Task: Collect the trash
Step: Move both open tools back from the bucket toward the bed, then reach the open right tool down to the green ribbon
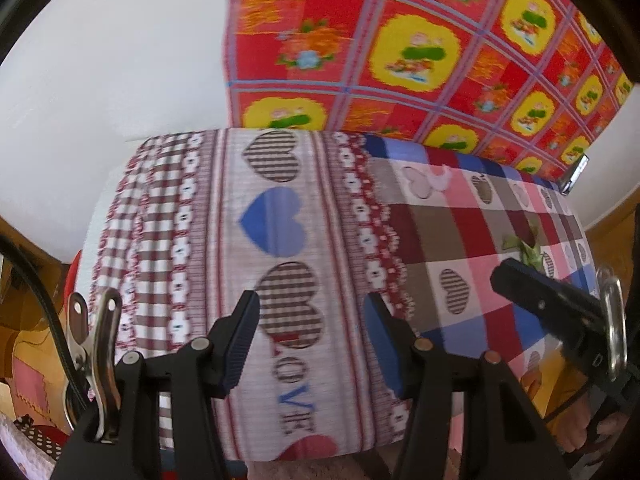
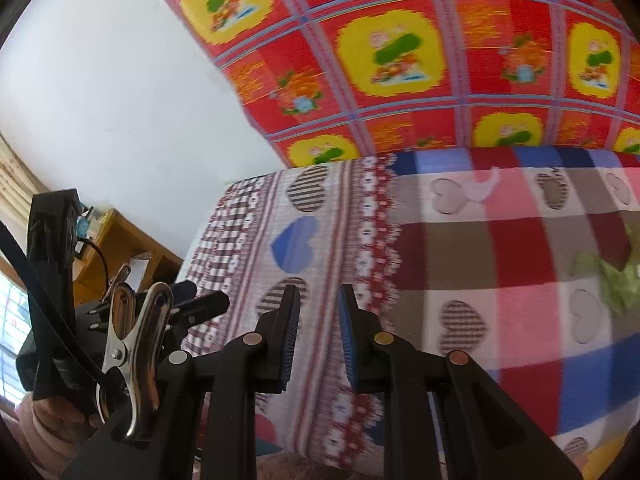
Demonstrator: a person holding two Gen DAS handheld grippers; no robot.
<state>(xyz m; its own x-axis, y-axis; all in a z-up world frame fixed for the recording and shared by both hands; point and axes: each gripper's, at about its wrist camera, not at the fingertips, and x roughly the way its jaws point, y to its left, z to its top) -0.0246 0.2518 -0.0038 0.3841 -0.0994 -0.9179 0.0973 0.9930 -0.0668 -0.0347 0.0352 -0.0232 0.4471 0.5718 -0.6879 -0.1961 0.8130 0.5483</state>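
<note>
Left hand-held gripper spread wide, empty; right hand-held gripper narrowly parted, empty, above bedsheet.

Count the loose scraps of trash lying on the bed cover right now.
2: a green crumpled scrap at the right on the checked cover, and a pale pink scrap near the far edge. More may lie outside both views.

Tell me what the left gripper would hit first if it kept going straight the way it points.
Probably the heart-patterned bedcover, near its striped heart; the open left gripper has nothing between its fingers, though blur leaves depth uncertain.
</note>
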